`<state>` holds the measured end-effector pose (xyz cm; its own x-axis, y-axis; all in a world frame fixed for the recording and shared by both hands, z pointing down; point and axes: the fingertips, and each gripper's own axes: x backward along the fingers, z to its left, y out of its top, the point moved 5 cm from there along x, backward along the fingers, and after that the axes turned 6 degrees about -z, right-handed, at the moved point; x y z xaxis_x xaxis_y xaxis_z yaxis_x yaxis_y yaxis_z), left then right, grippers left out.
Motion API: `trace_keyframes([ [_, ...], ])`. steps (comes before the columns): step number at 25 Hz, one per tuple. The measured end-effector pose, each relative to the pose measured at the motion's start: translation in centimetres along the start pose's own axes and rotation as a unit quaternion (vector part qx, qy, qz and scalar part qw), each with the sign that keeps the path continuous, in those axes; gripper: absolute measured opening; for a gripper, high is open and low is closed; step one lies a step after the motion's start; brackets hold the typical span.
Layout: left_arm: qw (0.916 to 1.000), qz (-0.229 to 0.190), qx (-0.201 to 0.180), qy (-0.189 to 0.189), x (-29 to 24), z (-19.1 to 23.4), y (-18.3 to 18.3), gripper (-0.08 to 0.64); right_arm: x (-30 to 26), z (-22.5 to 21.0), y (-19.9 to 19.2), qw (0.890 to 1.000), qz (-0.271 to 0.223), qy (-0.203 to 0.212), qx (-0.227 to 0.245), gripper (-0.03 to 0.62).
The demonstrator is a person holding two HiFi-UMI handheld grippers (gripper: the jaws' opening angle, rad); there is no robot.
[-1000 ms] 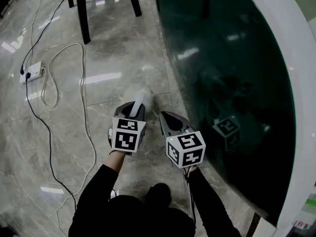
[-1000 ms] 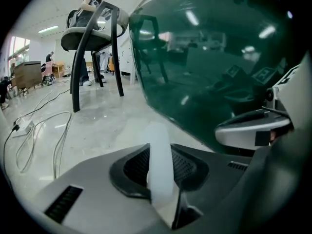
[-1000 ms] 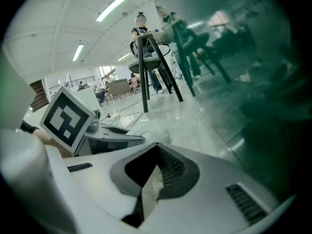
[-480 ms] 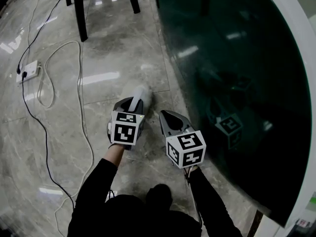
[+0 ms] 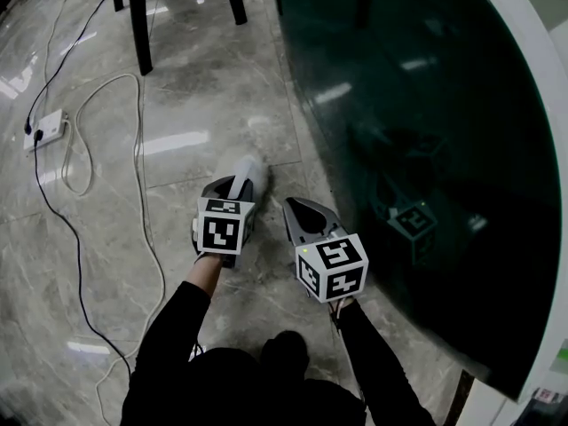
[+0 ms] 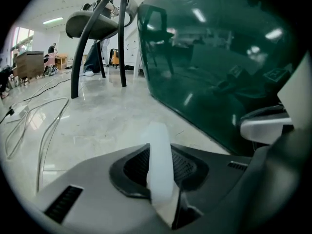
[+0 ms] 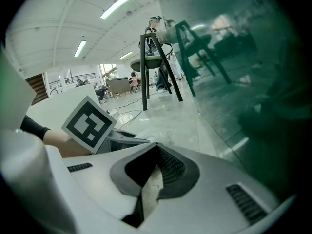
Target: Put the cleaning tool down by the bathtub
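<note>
The cleaning tool's white handle (image 5: 249,174) sticks forward out of my left gripper (image 5: 234,193), low over the marble floor. In the left gripper view the handle (image 6: 159,155) lies between the jaws of the left gripper (image 6: 161,182), which is shut on it; the tool's working end is hidden. To its right, my right gripper (image 5: 296,209) is pointed the same way, its jaws together with nothing in them. In the right gripper view only a thin slit shows at the right gripper (image 7: 152,182). The bathtub's dark green glossy wall (image 5: 417,131) rises just to the right, under a white rim (image 5: 543,105).
A white cable (image 5: 142,193) loops across the floor at left to a power strip (image 5: 44,124). Black chair legs (image 5: 142,25) stand at the back. The person's dark sleeves and a shoe (image 5: 284,349) fill the bottom. The tub wall (image 6: 219,57) reflects the grippers.
My left gripper has drifted slightly left and forward with the tool still in it. The right gripper has hardly moved.
</note>
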<state>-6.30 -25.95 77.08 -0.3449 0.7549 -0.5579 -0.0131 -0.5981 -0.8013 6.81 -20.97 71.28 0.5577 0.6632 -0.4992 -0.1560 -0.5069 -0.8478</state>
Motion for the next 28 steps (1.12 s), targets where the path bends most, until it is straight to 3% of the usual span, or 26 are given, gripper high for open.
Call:
trace_keyframes([
  [11, 0.9996, 0.001, -0.026, 0.007, -0.3, -0.2, -0.1, 0.097, 0.0, -0.1, -0.7, 1.000, 0.005, 0.000, -0.005, 0.000],
  [28, 0.9994, -0.019, -0.028, -0.009, 0.5, -0.3, 1.1, 0.124, 0.1, 0.2, -0.4, 1.000, 0.003, -0.002, -0.008, 0.000],
])
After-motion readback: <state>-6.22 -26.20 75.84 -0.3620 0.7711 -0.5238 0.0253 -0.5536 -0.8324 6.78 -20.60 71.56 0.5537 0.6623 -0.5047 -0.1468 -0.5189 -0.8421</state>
